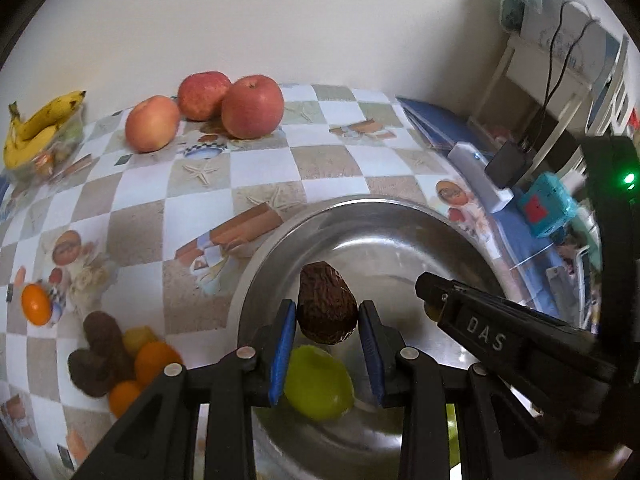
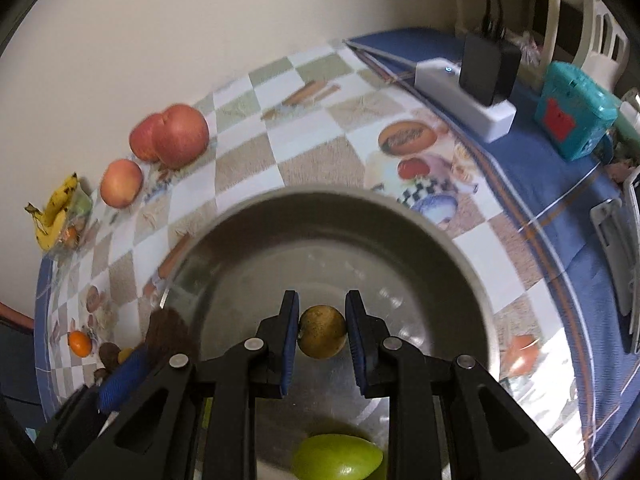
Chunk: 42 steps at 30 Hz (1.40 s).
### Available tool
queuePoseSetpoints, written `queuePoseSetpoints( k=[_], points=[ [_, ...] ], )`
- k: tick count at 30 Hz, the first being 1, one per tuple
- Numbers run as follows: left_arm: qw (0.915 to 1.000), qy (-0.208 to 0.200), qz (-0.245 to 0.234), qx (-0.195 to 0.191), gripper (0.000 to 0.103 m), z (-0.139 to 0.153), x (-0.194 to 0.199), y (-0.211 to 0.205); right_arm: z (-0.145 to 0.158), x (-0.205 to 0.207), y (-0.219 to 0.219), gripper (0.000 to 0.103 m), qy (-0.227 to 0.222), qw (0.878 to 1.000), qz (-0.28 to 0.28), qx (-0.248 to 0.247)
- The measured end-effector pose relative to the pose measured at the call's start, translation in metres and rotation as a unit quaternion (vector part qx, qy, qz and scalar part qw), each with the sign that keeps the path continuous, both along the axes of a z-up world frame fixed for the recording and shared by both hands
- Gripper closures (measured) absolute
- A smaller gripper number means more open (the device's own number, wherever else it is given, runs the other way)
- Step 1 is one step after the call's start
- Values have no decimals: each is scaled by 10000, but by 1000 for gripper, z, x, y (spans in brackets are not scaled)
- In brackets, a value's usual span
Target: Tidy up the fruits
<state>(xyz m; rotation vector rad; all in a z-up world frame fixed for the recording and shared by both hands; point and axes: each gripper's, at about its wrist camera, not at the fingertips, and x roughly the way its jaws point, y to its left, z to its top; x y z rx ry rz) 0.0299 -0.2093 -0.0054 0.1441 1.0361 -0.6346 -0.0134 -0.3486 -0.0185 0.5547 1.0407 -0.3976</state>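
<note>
A steel bowl [image 1: 400,216] [image 2: 248,216] stands on the checked tablecloth. My left gripper [image 1: 327,330] is shut on a dark brown avocado [image 1: 326,304] and holds it over the bowl. A green fruit [image 1: 318,384] [image 2: 336,458] lies in the bowl below. My right gripper [image 2: 322,334] is shut on a small yellow-brown round fruit [image 2: 322,332], also over the bowl. The right gripper shows at the right in the left wrist view [image 1: 430,300]. The left gripper's blue pad [image 2: 120,378] and its avocado [image 2: 168,332] show at the left of the right wrist view.
Three red apples [image 1: 252,106] [image 2: 180,136] and bananas [image 1: 36,128] [image 2: 58,210] lie by the far wall. Oranges [image 1: 36,304] and brown fruits [image 1: 100,356] lie left of the bowl. A white power strip [image 2: 464,96], a teal box [image 2: 572,116] and a blue cloth are at the right.
</note>
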Motion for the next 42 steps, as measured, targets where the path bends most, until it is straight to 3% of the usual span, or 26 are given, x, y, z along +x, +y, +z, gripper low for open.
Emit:
queuePoseSetpoints(
  k=[6,14,17,20,29,37,42],
  points=[
    [9996,149,-13,236,68,-26,8,-8,-19,7,2,77,239,9997,33,76],
    [9998,92,-69,185,68,-27,10,-11,-25,8,3,77,250,9997,10,78],
    [9997,96,-77,222,66,-27,9,-10,-25,8,4,77,294,9996,19,55],
    [9996,92,-106,240,64,-24,7,-9,-21,9,4,65,280,9996,4,63],
    [9999,111,-90,-47,57,2,3,-1,5,7,5,64,-23,9998,-66,-189],
    [9987,270,421,-32,56,15,13,26,14,5,6,64,-109,9993,-88,-345],
    [9943,344,1009,-17,56,18,26,58,13,6,12,64,-50,9993,4,-357]
  ],
)
